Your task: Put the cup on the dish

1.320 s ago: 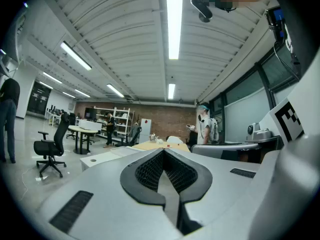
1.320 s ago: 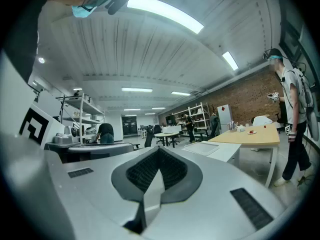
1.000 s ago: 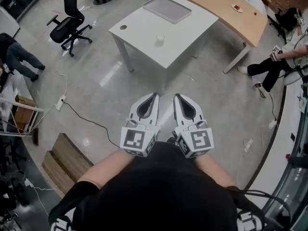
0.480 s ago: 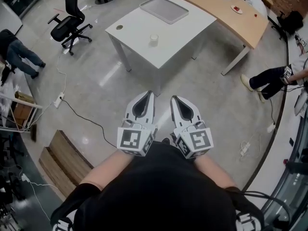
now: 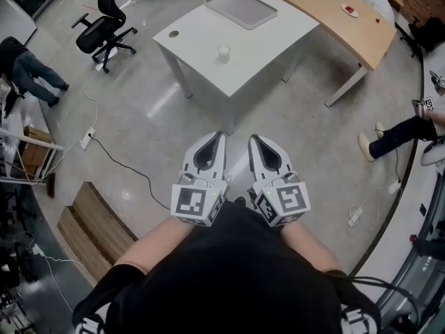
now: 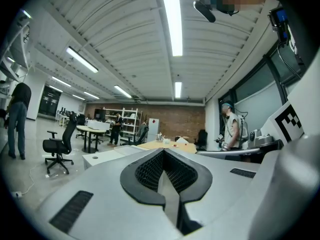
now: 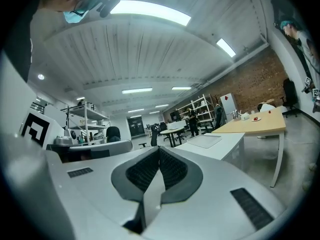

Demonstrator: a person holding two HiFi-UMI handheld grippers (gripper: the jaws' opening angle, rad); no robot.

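Note:
A small pale cup stands near the middle of the white table at the top of the head view. A flat grey tray lies at that table's far end, apart from the cup. My left gripper and right gripper are held side by side close to my body, over the floor and well short of the table. Both are shut with nothing between their jaws. The left gripper view shows the left gripper's pads meeting. In the right gripper view the right gripper points level past the tray.
A curved wooden table with a small plate stands behind the white one. An office chair is at left, a floor cable and a wooden pallet lie lower left. A person is at left, another's leg at right.
Both grippers stay shut and side by side. The view has drifted a little, with the table and cup shifting slightly up and left. The leg of the person at right has moved.

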